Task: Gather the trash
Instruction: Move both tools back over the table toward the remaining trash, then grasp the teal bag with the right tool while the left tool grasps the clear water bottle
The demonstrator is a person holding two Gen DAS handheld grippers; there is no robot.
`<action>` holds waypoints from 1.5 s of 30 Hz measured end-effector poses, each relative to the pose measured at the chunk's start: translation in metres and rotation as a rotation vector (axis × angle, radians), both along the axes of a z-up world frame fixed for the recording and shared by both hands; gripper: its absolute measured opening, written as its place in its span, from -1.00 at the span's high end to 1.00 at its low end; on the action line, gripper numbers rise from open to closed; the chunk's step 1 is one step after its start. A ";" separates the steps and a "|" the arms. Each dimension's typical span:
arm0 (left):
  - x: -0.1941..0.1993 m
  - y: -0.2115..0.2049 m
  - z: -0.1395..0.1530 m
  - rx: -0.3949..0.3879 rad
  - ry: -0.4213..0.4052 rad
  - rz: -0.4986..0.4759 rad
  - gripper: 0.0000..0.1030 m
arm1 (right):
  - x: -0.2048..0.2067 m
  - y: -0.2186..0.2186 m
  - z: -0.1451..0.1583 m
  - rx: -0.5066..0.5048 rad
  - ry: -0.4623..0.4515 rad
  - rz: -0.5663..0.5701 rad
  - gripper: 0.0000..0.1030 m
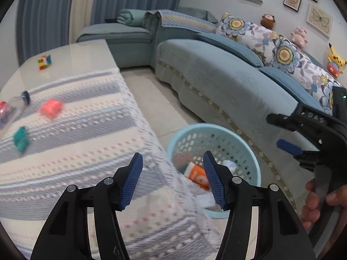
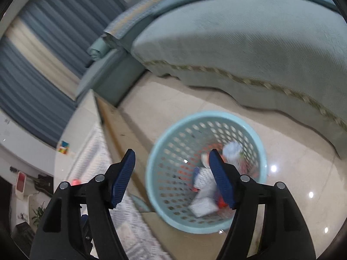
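On the far left of the left wrist view, a table (image 1: 91, 54) with a pale glossy top carries a striped knitted cloth (image 1: 71, 143) over its near part. At the left edge of that cloth lies a clear plastic bottle (image 1: 13, 108) with a dark cap, on its side; just right of it sit a pink wrapper (image 1: 51, 107) and, nearer, a green wrapper (image 1: 20, 138), all apart from each other. Farther back on the bare tabletop stands a puzzle cube (image 1: 45, 62). The left gripper (image 1: 171, 178) hangs over the table's near right corner with its jaws apart and nothing between the blue pads. To the right of the table, on the tiled floor (image 1: 156, 99), stands a light blue basket (image 1: 249, 151) with a perforated wall, between the table and a long blue sofa (image 1: 216, 75); it holds an orange packet (image 1: 198, 176) and some white paper. In the right wrist view the right gripper (image 2: 171, 177) hovers above the same basket (image 2: 263, 158), jaws spread and empty, with crumpled white paper (image 2: 203, 199) and other blurred scraps lying on the bottom below it. At the far right of the left wrist view a hand (image 1: 314, 203) holds the right gripper's handle.
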State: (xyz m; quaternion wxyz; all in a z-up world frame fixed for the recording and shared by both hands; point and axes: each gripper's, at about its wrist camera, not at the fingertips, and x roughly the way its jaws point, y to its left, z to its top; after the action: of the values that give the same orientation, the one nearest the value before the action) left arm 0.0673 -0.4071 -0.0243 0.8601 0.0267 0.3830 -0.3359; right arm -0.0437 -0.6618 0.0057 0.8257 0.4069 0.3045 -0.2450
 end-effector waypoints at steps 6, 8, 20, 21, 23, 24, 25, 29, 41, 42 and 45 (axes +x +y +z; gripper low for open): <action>0.007 0.054 0.039 0.054 -0.137 0.073 -0.32 | 0.024 0.040 0.028 -0.029 -0.092 0.096 -0.57; 0.012 0.081 0.050 0.067 -0.170 0.111 -0.39 | 0.036 0.057 0.032 -0.035 -0.110 0.136 -0.64; 0.082 0.293 0.052 0.174 -0.214 0.538 -0.85 | 0.147 0.225 0.022 -0.202 -0.120 0.662 -0.85; 0.086 0.309 0.049 0.140 -0.193 0.556 -0.85 | 0.156 0.245 0.017 -0.247 -0.091 0.722 -0.85; 0.100 0.335 0.039 0.114 -0.113 0.585 -0.85 | 0.169 0.275 0.009 -0.298 -0.054 0.819 -0.85; 0.105 0.342 0.034 0.115 -0.078 0.590 -0.85 | 0.172 0.284 0.005 -0.310 -0.042 0.843 -0.85; 0.107 0.348 0.030 0.111 -0.053 0.590 -0.85 | 0.175 0.293 0.000 -0.324 -0.027 0.862 -0.85; 0.114 0.356 0.014 0.137 -0.025 0.577 -0.86 | 0.186 0.313 -0.020 -0.322 0.017 0.883 -0.85; 0.142 0.338 -0.031 0.299 -0.014 0.508 -0.85 | 0.218 0.373 -0.045 -0.351 0.059 0.969 -0.85; 0.144 0.337 -0.035 0.301 -0.006 0.503 -0.85 | 0.221 0.376 -0.048 -0.348 0.065 0.973 -0.85; 0.155 0.337 -0.052 0.284 0.043 0.480 -0.85 | 0.232 0.382 -0.058 -0.343 0.097 0.977 -0.85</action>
State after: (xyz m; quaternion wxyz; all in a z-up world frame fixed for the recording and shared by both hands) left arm 0.2225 -0.0704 -0.0761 0.8943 0.0482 0.4400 -0.0659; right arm 0.1880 -0.2802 -0.0523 0.8835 0.0642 0.4523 0.1038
